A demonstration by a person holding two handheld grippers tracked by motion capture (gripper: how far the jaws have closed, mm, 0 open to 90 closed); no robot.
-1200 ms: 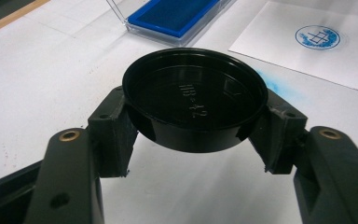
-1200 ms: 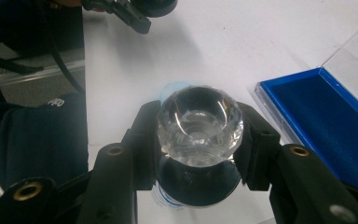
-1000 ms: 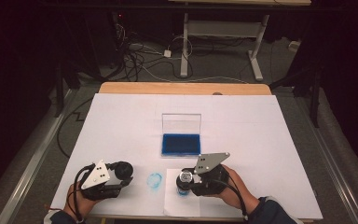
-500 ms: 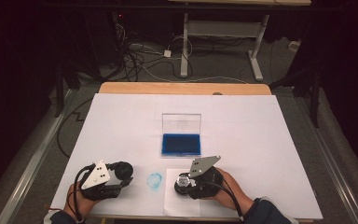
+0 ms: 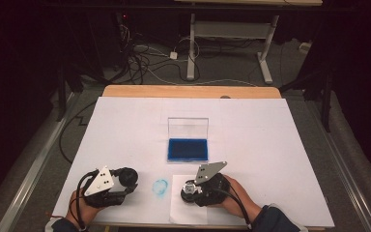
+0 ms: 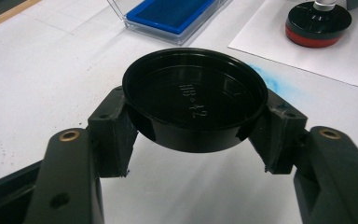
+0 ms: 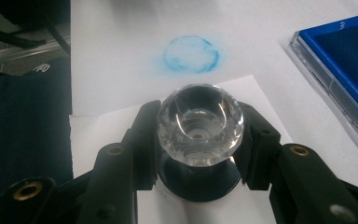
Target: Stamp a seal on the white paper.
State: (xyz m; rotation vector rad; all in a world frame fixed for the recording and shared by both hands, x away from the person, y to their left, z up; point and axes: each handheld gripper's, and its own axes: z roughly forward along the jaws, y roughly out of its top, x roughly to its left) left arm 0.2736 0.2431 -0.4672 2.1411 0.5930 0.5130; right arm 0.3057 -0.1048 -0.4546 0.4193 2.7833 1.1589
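Stamp (image 7: pixel 199 126), pinched at its crystal knob by the right gripper (image 5: pixel 204 186), stands on the paper (image 5: pixel 178 215) near the ink pad (image 5: pixel 187 150), the left gripper (image 6: pixel 193 135) clamping the black lid (image 6: pixel 195 100); pressing straight down should print cleanly.

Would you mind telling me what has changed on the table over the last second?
The right gripper, shut on the stamp, drew back slightly toward the person and now holds it on the sheet of paper. The left gripper stayed put, shut on the black lid. The blue ink pad and the blue smudge did not move.
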